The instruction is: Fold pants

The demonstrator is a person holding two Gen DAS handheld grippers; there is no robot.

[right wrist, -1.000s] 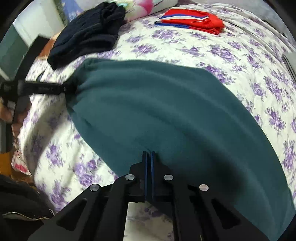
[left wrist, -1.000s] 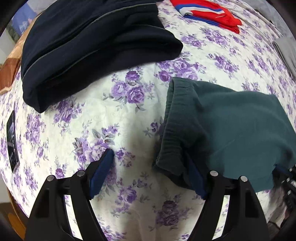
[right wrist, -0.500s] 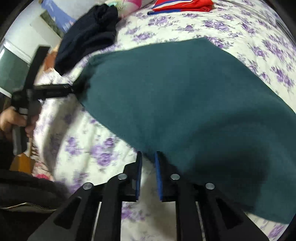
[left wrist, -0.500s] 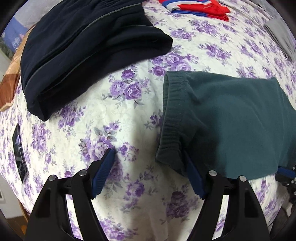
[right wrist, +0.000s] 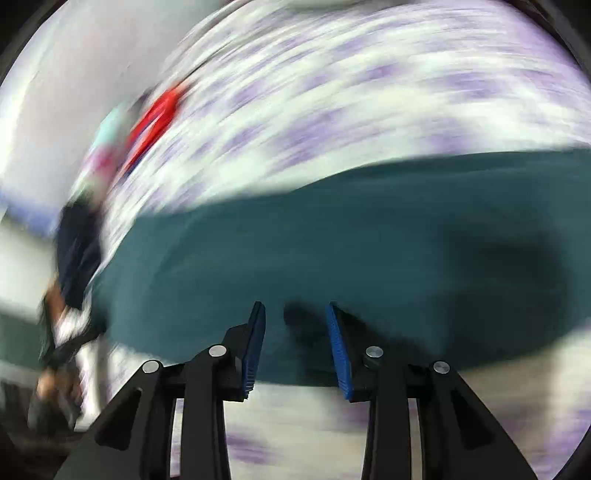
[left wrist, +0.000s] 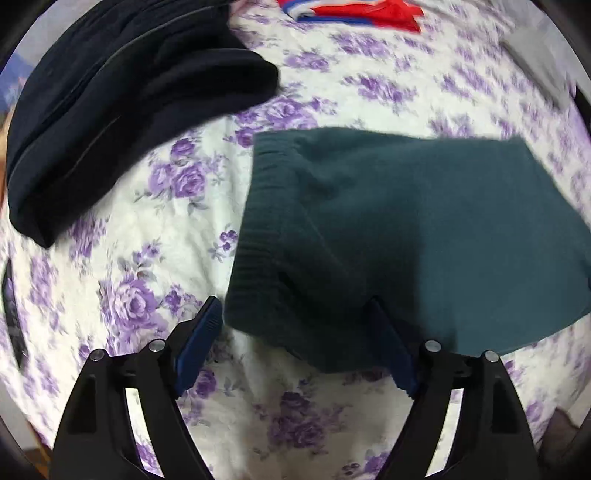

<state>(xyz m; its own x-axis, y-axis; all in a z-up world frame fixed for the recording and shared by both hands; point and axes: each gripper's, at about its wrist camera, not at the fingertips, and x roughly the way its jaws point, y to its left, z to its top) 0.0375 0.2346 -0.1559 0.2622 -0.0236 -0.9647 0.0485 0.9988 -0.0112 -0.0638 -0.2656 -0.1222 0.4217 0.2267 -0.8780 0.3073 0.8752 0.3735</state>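
— Left wrist view first: what are we seeing, going from the left?

— We are looking down at a dark navy garment [left wrist: 122, 110] lying on the floral bedspread [left wrist: 155, 236] at the upper left, well apart from a red, white and blue garment [left wrist: 354, 11] at the top edge. To the right of the navy one, the teal pants [left wrist: 424, 229] are lying folded on the bed, ribbed waistband [left wrist: 255, 229] facing left.

— And the left gripper [left wrist: 295, 314]?

— We are seeing its jaws standing wide and released, having just been opening; the waistband corner is sitting between them, and the right pad is lying against the cloth without pinching it.

— Right wrist view?

— We are getting heavy blur here. At the far left a hand with the other gripper is only a smear. The right gripper [right wrist: 295, 314] is hanging unclenched over the teal pants [right wrist: 369, 240], its jaws having just been opening, with nothing gripped between the blue pads [right wrist: 255, 347].
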